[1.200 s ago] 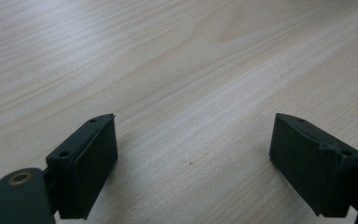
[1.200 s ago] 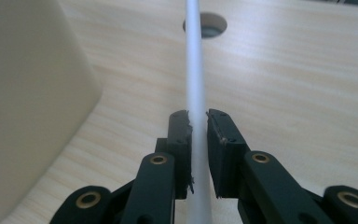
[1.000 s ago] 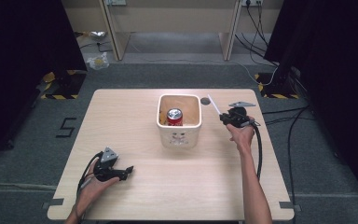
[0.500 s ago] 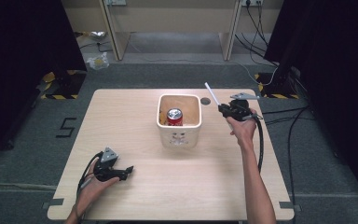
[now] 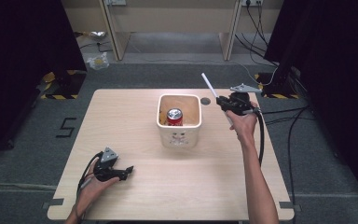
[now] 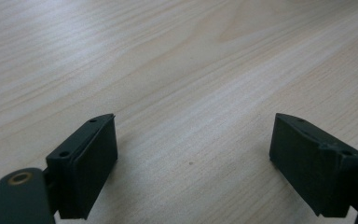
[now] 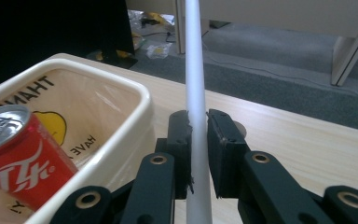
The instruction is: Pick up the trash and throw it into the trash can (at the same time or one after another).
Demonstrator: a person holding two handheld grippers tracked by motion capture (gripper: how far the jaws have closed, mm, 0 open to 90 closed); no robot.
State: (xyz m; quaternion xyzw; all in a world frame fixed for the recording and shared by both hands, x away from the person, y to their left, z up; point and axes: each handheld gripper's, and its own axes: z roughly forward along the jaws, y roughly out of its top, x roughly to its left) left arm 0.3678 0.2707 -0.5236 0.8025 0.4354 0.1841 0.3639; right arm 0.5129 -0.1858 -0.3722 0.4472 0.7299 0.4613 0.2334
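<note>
Red can (image 5: 174, 116) upright inside cream tub (image 5: 179, 136) (white straw (image 5: 209, 85) alongside).

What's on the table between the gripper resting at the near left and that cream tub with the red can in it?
Nothing: in the high view, only bare wooden table lies between the left gripper and the cream tub holding the red can.

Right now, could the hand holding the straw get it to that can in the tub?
Probably yes. The right gripper holds the straw just beside the tub, whose top is open, and the can stands upright inside with nothing over it.
</note>
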